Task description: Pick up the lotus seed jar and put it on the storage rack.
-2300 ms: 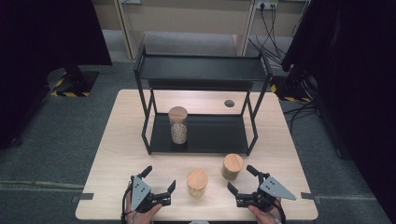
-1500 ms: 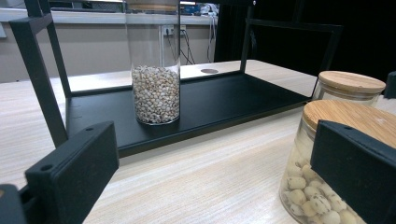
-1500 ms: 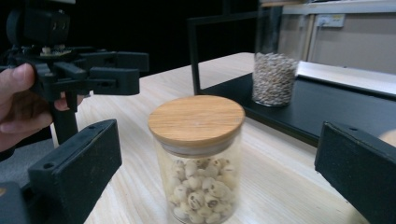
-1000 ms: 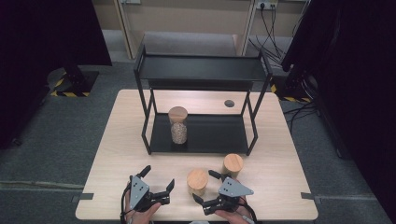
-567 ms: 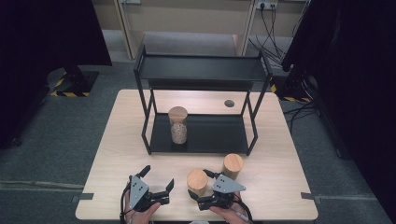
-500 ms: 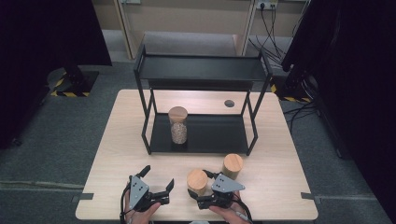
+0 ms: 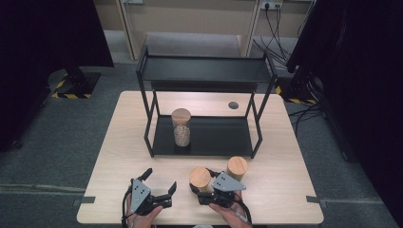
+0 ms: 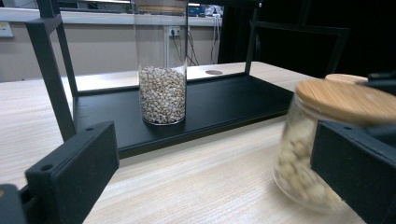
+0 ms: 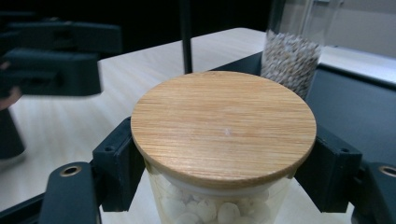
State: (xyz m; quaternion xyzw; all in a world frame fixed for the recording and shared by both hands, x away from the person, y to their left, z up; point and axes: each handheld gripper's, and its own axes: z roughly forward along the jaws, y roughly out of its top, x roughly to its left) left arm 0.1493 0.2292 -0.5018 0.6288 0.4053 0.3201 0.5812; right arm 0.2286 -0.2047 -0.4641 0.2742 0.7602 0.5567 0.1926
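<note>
The right gripper (image 7: 205,195) has just been closing, and its jaws now pinch the upright jar (image 9: 223,140) below its wooden lid, one jaw either side. The rack (image 7: 204,137) lies beyond them. The left gripper (image 7: 161,183) waits nearby, jaws spread.

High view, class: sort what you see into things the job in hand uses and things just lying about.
In use: right tongs, shut on the short glass jar with a round wooden lid; black metal two-tier shelf.
Lying about: second wood-lidded jar; tall glass jar of grain; left tongs, open.
</note>
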